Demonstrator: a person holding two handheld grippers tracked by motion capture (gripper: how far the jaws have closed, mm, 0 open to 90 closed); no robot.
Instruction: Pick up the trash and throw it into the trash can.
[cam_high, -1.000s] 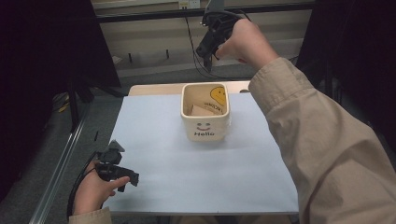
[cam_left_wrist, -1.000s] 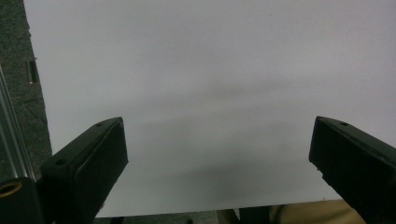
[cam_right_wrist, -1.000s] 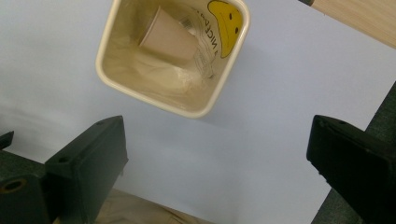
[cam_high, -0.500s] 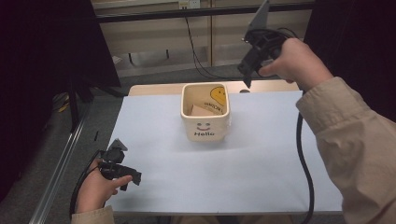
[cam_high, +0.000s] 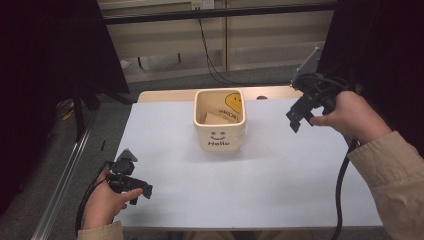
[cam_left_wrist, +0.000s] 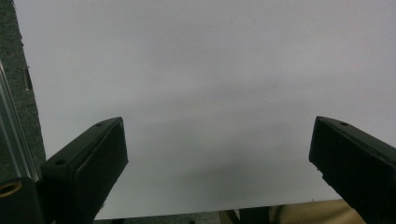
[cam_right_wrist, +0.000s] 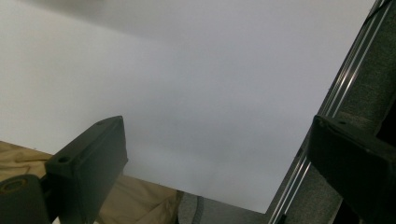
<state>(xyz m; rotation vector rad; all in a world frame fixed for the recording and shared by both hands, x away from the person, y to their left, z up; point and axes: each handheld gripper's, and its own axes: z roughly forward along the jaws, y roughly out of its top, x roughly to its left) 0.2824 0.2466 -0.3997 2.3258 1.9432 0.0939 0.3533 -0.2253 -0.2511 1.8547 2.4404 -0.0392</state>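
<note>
Left gripper (cam_high: 142, 192) low at near-left, held in left hand (cam_high: 102, 202), jaws wide apart, nothing between. Right gripper (cam_high: 296, 120) raised at right, in right hand (cam_high: 352, 117), tilted down-left, jaws wide apart, empty. Beige sleeves on both forearms.

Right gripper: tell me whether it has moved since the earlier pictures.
Yes. In the high view the right gripper has come down and to the right: it was above the Hello container at the far edge, and now hangs beside its right side.
</note>
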